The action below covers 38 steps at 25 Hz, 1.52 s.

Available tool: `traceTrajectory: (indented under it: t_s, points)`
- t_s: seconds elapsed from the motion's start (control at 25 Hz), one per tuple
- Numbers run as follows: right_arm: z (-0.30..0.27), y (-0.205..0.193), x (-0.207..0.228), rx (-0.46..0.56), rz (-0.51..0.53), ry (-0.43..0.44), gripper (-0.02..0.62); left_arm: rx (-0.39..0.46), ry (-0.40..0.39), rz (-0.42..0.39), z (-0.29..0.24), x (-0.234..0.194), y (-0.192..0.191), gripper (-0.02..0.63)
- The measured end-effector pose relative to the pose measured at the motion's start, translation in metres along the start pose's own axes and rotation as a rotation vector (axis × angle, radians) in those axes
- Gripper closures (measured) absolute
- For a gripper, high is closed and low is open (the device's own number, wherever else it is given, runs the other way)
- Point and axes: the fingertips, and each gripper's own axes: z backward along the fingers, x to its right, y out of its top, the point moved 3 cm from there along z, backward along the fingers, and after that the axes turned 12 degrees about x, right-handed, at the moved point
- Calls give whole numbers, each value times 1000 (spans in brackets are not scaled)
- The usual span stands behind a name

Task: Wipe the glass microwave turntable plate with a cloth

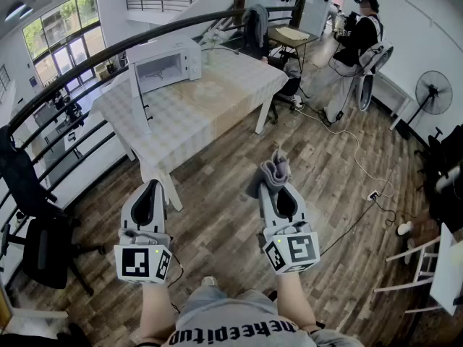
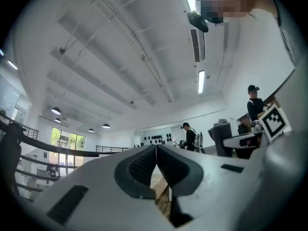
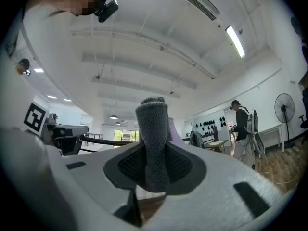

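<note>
A white microwave [image 1: 168,61] with its door swung open stands at the far end of a table [image 1: 210,107] covered with a pale checked cloth. I cannot make out the glass turntable plate. My right gripper [image 1: 278,177] is shut on a folded grey cloth [image 1: 275,170], held over the wooden floor well short of the table; in the right gripper view the grey cloth [image 3: 154,143] stands up between the pads. My left gripper [image 1: 153,190], also short of the table, is shut with nothing in it; its pads [image 2: 144,165] meet in the left gripper view.
A black office chair [image 1: 32,215] stands at the left by a curved railing [image 1: 79,78]. A person [image 1: 358,35] sits at the back right near a standing fan [image 1: 432,92]. Cables and a power strip [image 1: 373,195] lie on the floor at right.
</note>
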Motion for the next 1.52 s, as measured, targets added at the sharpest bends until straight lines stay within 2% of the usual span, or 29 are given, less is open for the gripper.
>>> traceTrajectory:
  t_s: [0.32, 0.56, 0.76, 0.96, 1.28, 1.52]
  points:
    - [-4, -9, -3, -16, -4, -6, 495, 3, -7, 18, -3, -4, -7, 595]
    - [-23, -21, -11, -19, -2, -27, 495, 9, -25, 16, -14, -25, -15, 594]
    - [-31, -26, -19, 3, -17, -77, 494, 25, -58, 9, -19, -43, -19, 595]
    - [-44, -33, -20, -8, -5, -89, 494, 33, -61, 38, -35, -60, -32, 595]
    - [-86, -53, -4, -12, 3, -66, 492, 36, -60, 42, -72, -69, -60, 595]
    - [-143, -79, 31, -4, -30, -40, 492, 35, -31, 12, -126, -78, -84, 595]
